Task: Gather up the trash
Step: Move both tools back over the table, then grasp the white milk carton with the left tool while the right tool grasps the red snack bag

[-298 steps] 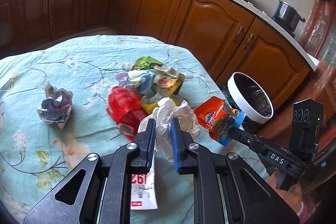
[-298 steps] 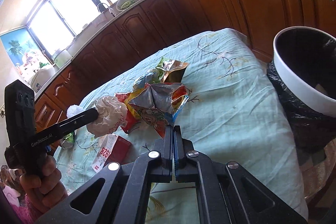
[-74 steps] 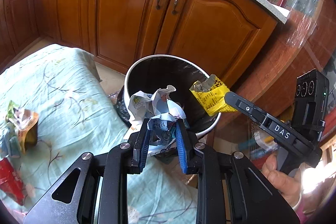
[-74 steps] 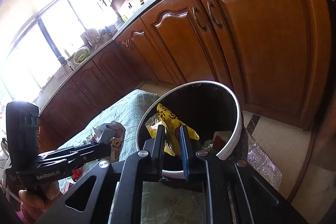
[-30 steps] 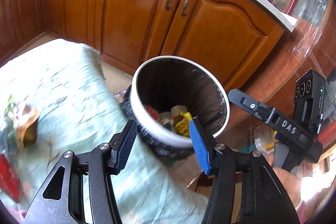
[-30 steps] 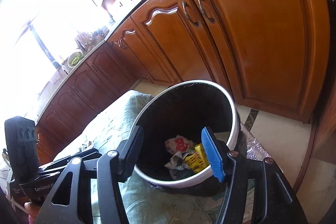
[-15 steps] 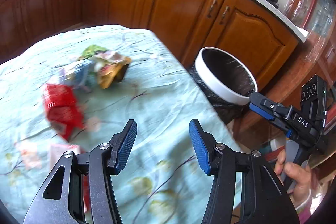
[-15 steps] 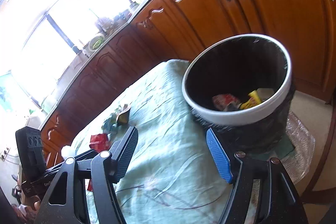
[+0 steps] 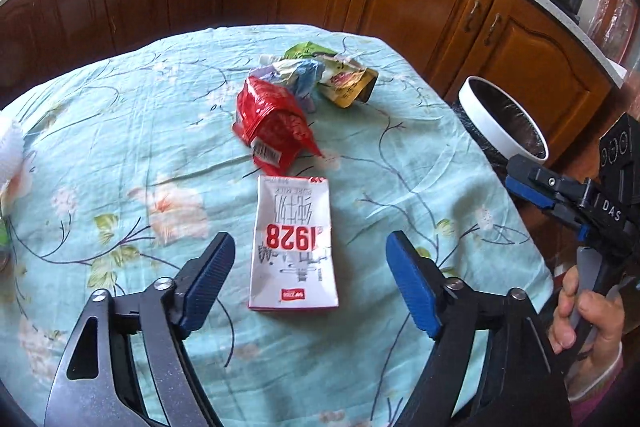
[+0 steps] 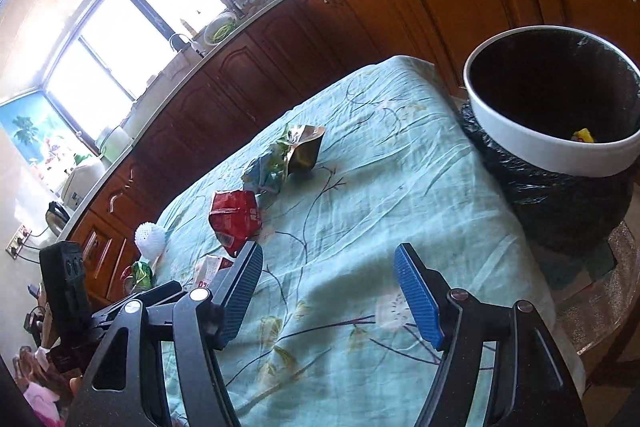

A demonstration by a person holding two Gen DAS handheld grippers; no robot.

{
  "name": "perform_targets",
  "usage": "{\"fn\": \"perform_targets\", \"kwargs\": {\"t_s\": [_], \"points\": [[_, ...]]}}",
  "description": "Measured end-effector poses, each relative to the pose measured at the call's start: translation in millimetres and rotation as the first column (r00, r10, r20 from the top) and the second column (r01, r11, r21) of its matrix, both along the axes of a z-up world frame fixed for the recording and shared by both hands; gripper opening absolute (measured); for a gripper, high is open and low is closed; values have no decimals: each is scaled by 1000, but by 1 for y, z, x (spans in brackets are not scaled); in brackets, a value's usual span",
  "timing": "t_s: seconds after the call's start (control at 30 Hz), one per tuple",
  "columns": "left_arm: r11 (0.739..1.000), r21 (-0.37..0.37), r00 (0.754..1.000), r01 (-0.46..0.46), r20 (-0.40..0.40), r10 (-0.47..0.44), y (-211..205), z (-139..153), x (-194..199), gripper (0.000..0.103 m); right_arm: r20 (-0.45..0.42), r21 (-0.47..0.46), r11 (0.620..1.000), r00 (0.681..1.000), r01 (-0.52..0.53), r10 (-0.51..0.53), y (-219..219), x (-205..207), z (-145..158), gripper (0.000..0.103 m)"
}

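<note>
Several pieces of trash remain on the cloth-covered counter [image 9: 120, 131], so the pick-up step is in hand, with the bin [image 10: 552, 163] just off its edge. Left tongs [image 9: 310, 279] hover with jaws opening, nothing pinched, straddling the flat milk carton [image 9: 294, 239]; its long axis runs away from the camera, between the jaws. Next: lower, then close across its width. Right tongs [image 10: 328, 287] gape wide, empty. Red wrapper [image 9: 272, 127] lies just beyond.
</note>
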State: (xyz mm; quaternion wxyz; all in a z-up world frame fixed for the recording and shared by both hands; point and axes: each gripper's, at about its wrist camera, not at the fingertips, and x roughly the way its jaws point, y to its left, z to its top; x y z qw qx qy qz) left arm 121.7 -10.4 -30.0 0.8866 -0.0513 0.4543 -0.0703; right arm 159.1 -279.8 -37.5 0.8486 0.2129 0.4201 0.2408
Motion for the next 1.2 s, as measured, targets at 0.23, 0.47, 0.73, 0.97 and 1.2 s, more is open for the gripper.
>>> {"fn": "perform_targets", "kwargs": {"t_s": [0.23, 0.47, 0.73, 0.97, 1.2], "points": [[999, 51, 1000, -12, -10, 13, 0, -16, 2, 73, 8, -10, 996, 996, -85, 86, 38, 12, 4, 71], [996, -14, 996, -91, -11, 90, 31, -17, 9, 46, 12, 1, 987, 987, -161, 160, 77, 34, -1, 71], [978, -46, 979, -203, -8, 203, 77, -8, 12, 46, -22, -17, 965, 965, -262, 261, 136, 65, -15, 71], [972, -57, 974, -228, -25, 227, 88, -13, 15, 46, -80, 4, 957, 954, -289, 289, 162, 88, -37, 70], [978, -56, 979, -203, -7, 202, 79, -7, 19, 46, -21, -3, 954, 954, -300, 300, 152, 74, -25, 44]]}}
